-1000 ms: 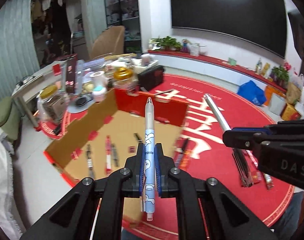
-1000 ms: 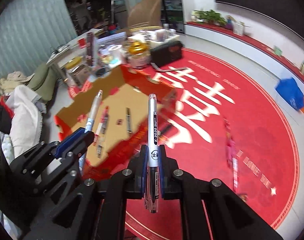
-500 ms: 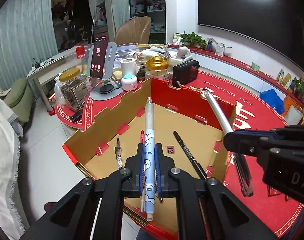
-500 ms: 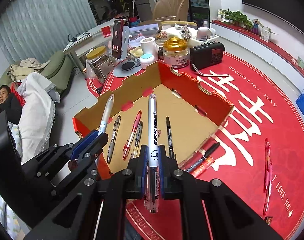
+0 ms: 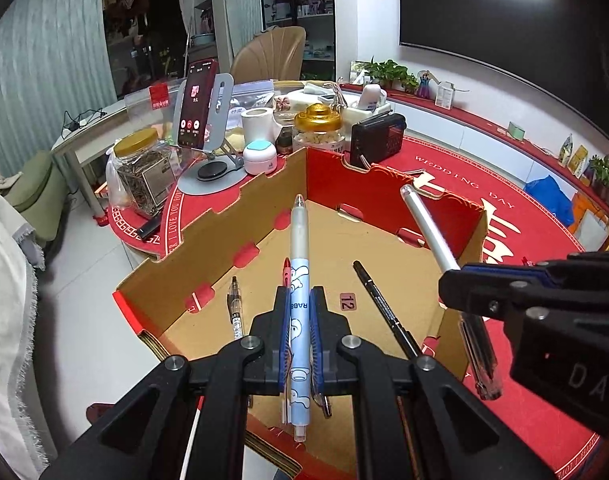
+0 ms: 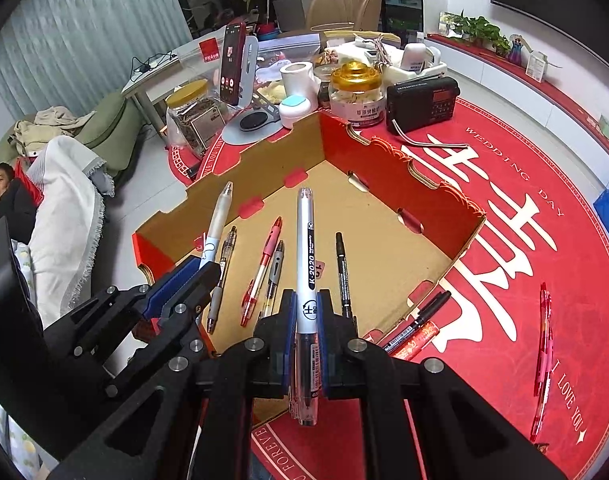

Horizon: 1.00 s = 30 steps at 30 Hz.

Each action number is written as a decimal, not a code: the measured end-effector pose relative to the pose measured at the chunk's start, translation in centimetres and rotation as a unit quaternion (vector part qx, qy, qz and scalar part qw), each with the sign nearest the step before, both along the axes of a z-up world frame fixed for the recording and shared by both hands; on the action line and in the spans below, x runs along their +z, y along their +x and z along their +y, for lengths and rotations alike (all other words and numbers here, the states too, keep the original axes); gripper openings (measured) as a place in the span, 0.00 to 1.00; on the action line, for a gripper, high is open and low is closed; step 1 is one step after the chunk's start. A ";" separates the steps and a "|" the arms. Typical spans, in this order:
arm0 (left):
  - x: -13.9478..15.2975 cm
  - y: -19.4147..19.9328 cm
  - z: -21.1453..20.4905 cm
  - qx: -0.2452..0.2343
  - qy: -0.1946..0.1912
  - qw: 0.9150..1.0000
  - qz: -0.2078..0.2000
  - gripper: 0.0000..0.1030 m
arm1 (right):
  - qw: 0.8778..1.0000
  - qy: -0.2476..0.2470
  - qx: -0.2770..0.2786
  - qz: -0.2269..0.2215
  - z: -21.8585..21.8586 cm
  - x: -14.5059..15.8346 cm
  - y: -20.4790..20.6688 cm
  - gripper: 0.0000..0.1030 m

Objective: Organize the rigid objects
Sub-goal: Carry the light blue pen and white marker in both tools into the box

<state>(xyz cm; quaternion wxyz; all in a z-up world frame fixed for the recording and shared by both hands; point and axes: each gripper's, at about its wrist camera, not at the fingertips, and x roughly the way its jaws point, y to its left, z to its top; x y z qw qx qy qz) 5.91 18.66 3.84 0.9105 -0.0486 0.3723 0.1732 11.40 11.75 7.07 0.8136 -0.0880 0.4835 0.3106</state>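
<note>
Above the open cardboard box (image 6: 384, 216) (several pens already inside), the left gripper (image 5: 299, 312) pinches a blue rabbit pen (image 5: 298, 320), the right gripper (image 6: 307, 312) a white marker (image 6: 306, 256).

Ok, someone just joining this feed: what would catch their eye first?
Each gripper is shut on a pen held over the open cardboard box: the left gripper holds a blue rabbit pen, the right gripper a white pen. Four loose pens already lie on the box floor. Past the box, jars, a radio and a phone crowd the red table.
</note>
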 end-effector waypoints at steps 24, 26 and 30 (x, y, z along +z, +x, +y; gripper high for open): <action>-2.0 2.8 1.7 0.008 -0.014 1.000 0.026 0.10 | 1.000 -0.019 -0.013 0.014 1.7 -2.6 3.3 0.11; -2.2 2.9 1.8 0.008 -0.015 0.999 0.028 0.10 | 1.000 -0.018 -0.015 0.014 1.7 -2.7 3.6 0.11; -2.8 3.4 2.0 0.006 -0.017 0.999 0.037 0.10 | 1.000 -0.020 -0.016 0.017 1.9 -3.1 4.1 0.11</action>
